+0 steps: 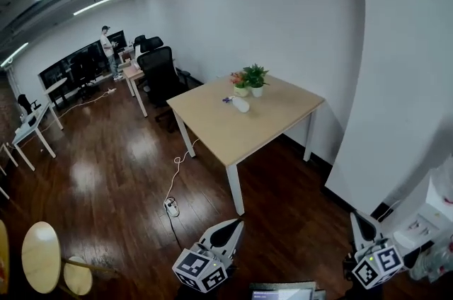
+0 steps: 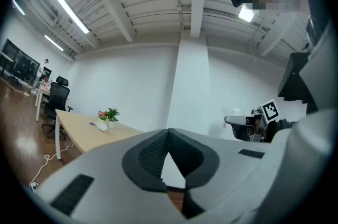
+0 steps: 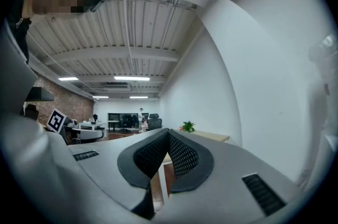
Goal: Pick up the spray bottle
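On the light wooden table [image 1: 255, 129], well ahead of me, a white spray bottle [image 1: 241, 105] with a purple nozzle lies next to two small potted plants [image 1: 249, 79]. The left gripper view shows the bottle [image 2: 101, 125] small and far off to the left. My left gripper [image 1: 237, 223] is low in the head view, over the dark floor, shut and empty. My right gripper [image 1: 356, 218] is at the lower right beside the white wall, also shut and empty. In both gripper views the jaws meet at the tips, left gripper [image 2: 168, 131] and right gripper [image 3: 168, 131].
A black office chair [image 1: 160, 75] stands behind the table, with more desks and a person [image 1: 107, 45] farther back. A cable with a plug [image 1: 171, 205] lies on the floor near the table leg. Round stools [image 1: 40, 256] are at the lower left; a white wall [image 1: 403, 79] and shelf [image 1: 425, 221] are on the right.
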Tool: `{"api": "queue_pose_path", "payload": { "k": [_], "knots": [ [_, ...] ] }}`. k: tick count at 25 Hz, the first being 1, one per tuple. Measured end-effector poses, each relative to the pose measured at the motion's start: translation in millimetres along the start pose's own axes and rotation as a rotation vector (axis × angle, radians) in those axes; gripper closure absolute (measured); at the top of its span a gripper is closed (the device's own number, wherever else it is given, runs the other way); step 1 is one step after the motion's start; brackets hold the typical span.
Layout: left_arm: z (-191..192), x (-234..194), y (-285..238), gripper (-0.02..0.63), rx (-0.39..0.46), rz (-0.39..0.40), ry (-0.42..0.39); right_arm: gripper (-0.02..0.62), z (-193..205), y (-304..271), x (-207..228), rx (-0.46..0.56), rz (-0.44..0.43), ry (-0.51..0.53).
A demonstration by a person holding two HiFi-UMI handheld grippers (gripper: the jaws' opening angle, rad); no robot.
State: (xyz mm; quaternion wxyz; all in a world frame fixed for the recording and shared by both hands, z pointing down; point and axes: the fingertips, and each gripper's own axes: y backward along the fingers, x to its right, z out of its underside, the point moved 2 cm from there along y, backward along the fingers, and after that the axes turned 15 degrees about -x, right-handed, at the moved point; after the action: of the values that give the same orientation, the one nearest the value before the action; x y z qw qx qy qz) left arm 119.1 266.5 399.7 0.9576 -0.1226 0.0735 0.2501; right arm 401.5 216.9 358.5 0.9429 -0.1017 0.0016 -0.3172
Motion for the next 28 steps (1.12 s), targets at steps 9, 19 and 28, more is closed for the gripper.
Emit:
{"api": "queue_pose_path", "payload": {
  "k": [9, 19, 28],
  "knots": [
    [-46, -200, -42, 0.606, 0.040, -0.157, 0.074, 0.588, -48, -239, -20, -0.062, -0.147, 0.073],
    [-130, -380, -105, 0.606, 0.033, -0.267, 0.054, 0.588, -107, -484, -36, -0.102, -0.324, 0.095],
    [-177, -628, -105, 0.606, 0.026, -0.225, 0.011, 0.566, -138, -710, -129, -0.095, -0.281, 0.065]
  ]
}}
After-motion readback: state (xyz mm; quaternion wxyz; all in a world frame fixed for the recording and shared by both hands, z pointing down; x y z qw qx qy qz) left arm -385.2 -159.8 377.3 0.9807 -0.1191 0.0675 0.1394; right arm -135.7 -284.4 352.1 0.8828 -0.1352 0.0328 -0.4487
